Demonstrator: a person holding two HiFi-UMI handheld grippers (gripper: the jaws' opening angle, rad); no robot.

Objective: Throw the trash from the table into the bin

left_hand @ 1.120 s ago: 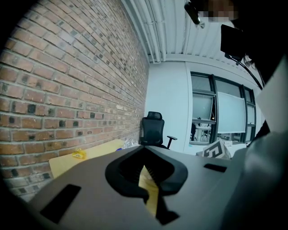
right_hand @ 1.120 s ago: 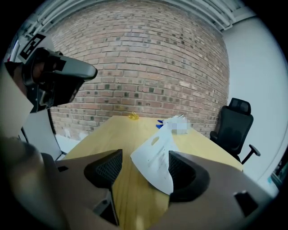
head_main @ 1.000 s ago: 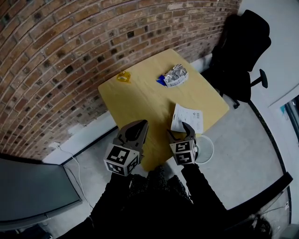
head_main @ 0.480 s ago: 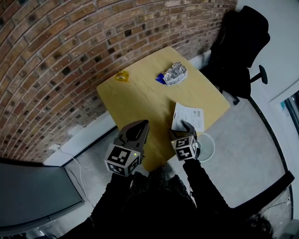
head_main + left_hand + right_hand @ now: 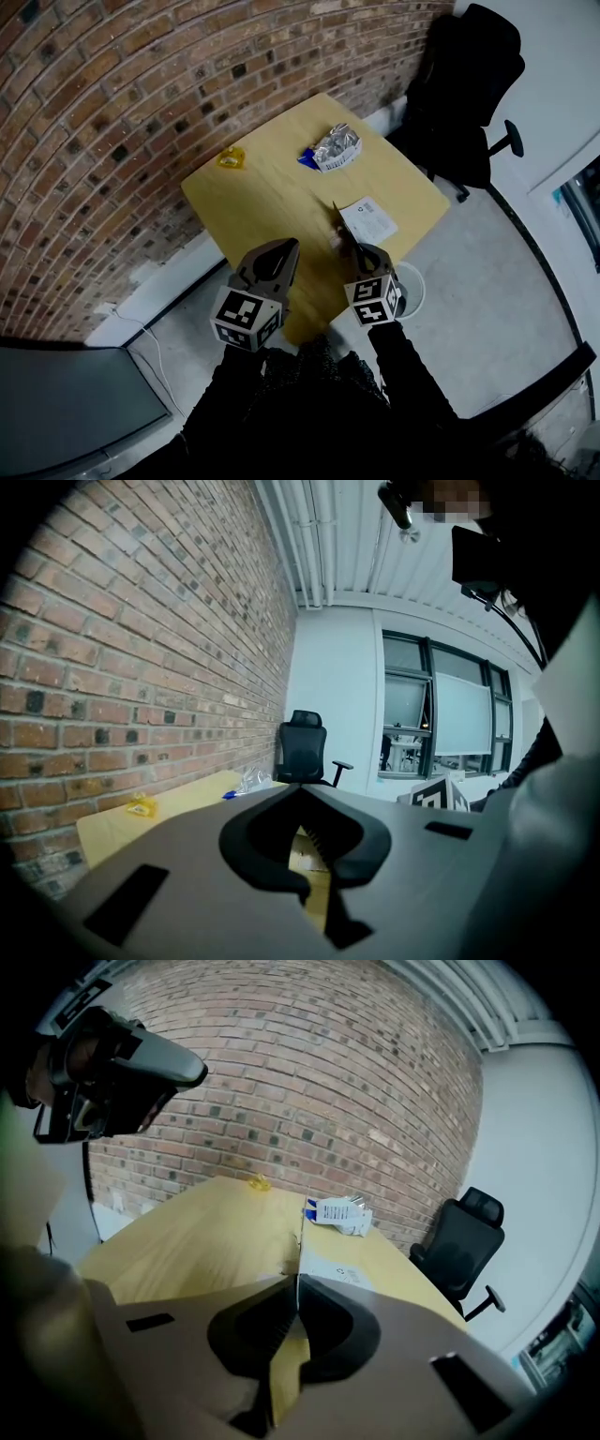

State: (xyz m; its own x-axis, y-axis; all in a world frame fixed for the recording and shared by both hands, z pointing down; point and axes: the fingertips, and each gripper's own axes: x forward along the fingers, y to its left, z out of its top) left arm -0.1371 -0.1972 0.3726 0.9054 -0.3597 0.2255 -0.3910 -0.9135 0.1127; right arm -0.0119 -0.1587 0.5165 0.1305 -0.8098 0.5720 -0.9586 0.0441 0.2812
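Right gripper (image 5: 360,247) is over the table's (image 5: 272,202) near edge, jaws pinched tight together on the edge of a white printed paper sheet (image 5: 367,219). In the right gripper view that gripped edge stands up on end right at the jaw tips, and the rest of the sheet spreads out over the near right part of the table. Can't tell if the far end is touching the wood.

Left gripper (image 5: 284,247) is over that near edge too, beside the right one. Its tips meet, with nothing between them.

The white bin (image 5: 419,286) sits on the floor just beside the table's near right edge, partly hidden behind the right gripper.

Further in, toward the table's far side, there's a crumpled silvery wrapper (image 5: 333,148) with a bit of blue on it, well apart from the paper. A small yellow scrap (image 5: 230,158) lies near the table's far left edge, close to the brick wall (image 5: 122,112) that runs along that side.

Past the table's far right corner there's a black office chair (image 5: 464,94).
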